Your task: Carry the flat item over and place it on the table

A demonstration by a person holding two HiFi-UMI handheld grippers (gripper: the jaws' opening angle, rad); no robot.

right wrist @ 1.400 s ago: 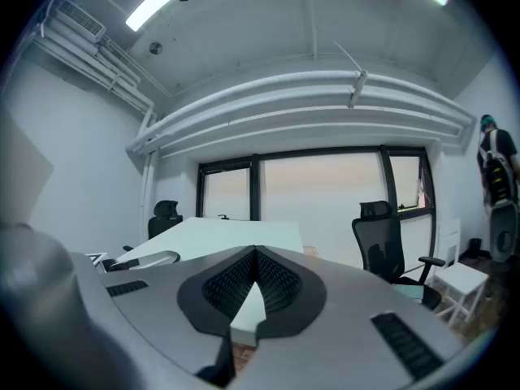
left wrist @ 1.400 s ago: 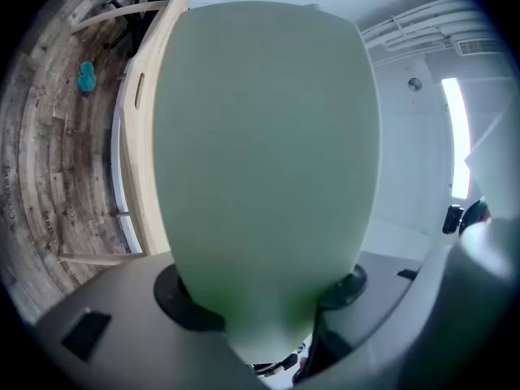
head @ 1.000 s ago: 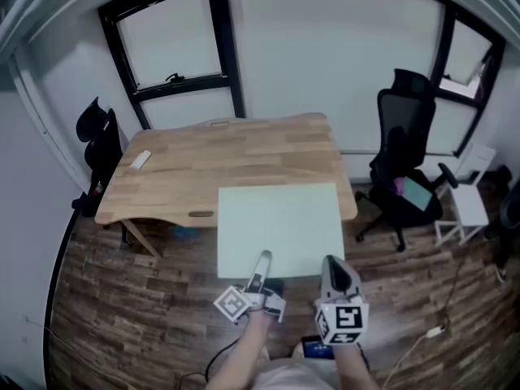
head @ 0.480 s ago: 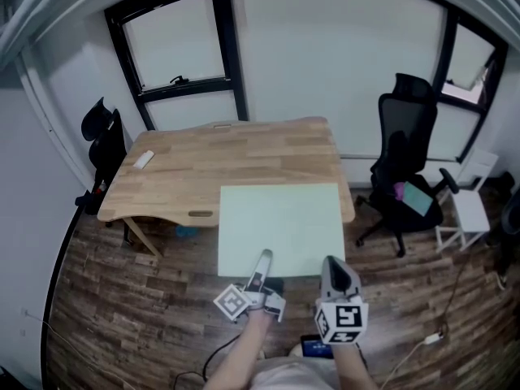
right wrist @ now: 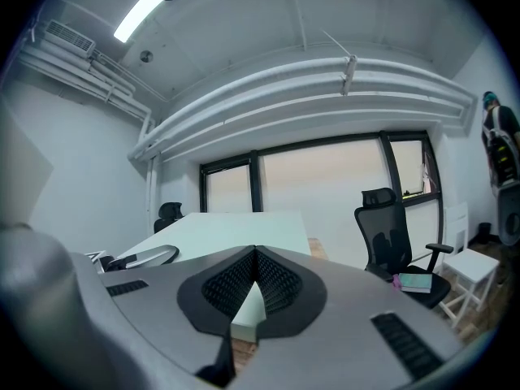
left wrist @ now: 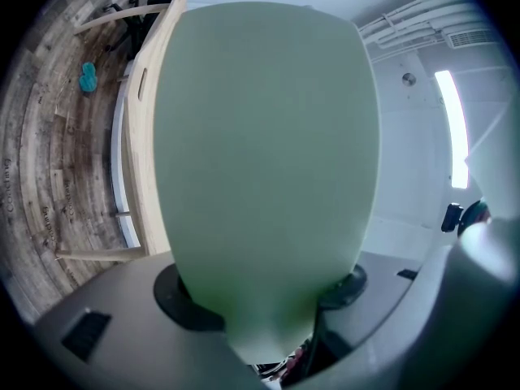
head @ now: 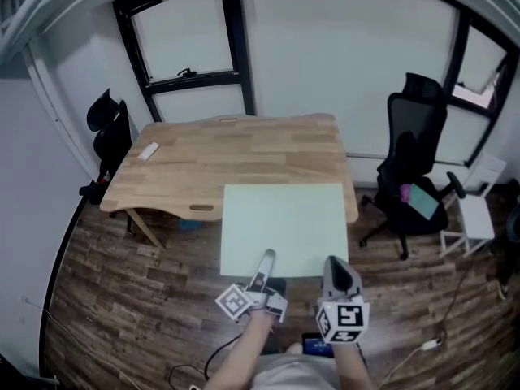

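Over the last second little has shifted: the wooden tabletop (head: 236, 157) has drifted only slightly in the head view, and the pale green flat board (head: 283, 227) stays level in the air, its far edge overlapping the tabletop's near right corner. The carry looks close to done, with the set-down still ahead. The left gripper (head: 264, 260) pinches the board's near edge, and the right gripper (head: 335, 265) is pressed onto the same edge beside it. No container shows anywhere; only a small white object (head: 148, 151) lies near the tabletop's far left corner.
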